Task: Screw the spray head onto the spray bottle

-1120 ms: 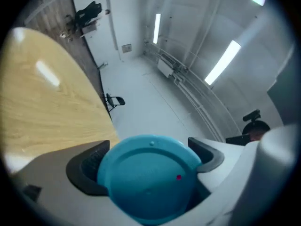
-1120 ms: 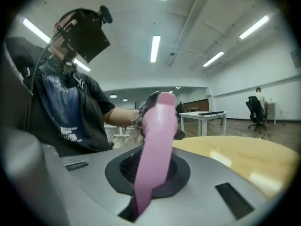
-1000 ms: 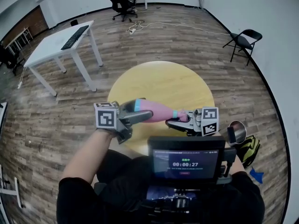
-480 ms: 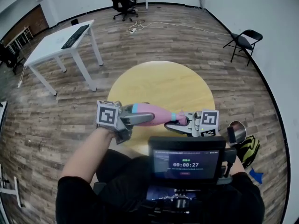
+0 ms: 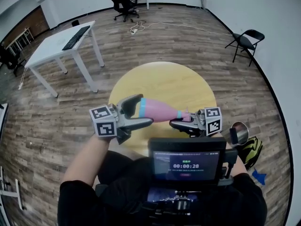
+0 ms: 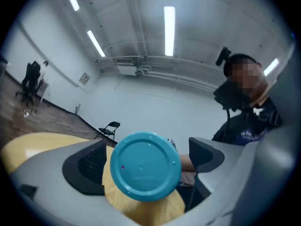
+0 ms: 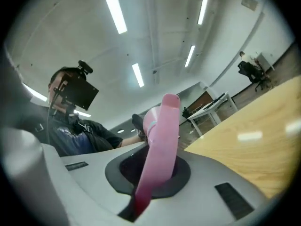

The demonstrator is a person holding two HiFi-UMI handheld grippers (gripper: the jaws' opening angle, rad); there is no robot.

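Left claw (image 5: pixel 141 110) stands wide open round the blue-green base (image 6: pixel 146 166) of the pink spray bottle (image 5: pixel 160 111), one pad on each side of it, and holds the bottle lying level in the air above the near edge of the round yellow table (image 5: pixel 164 84). At the bottle's right end sits a blue-green collar (image 5: pixel 178 114), and just past it the pink spray head (image 7: pixel 162 140). The right claw (image 5: pixel 184 122) is closed narrowly on a slim pink part of that head.

I cannot tell how far the collar is threaded on.

Several things could go wrong, as I judge it:
- The base is round and smooth, so a turn from the right side could spin the bottle between the left pads instead of tightening the thread.
- If the head sits tilted to the neck, the thread may cross and jam.
- The right claw grips a thin piece, which could flex or slide out.
- A lost grip could drop the bottle off the near side of the table.
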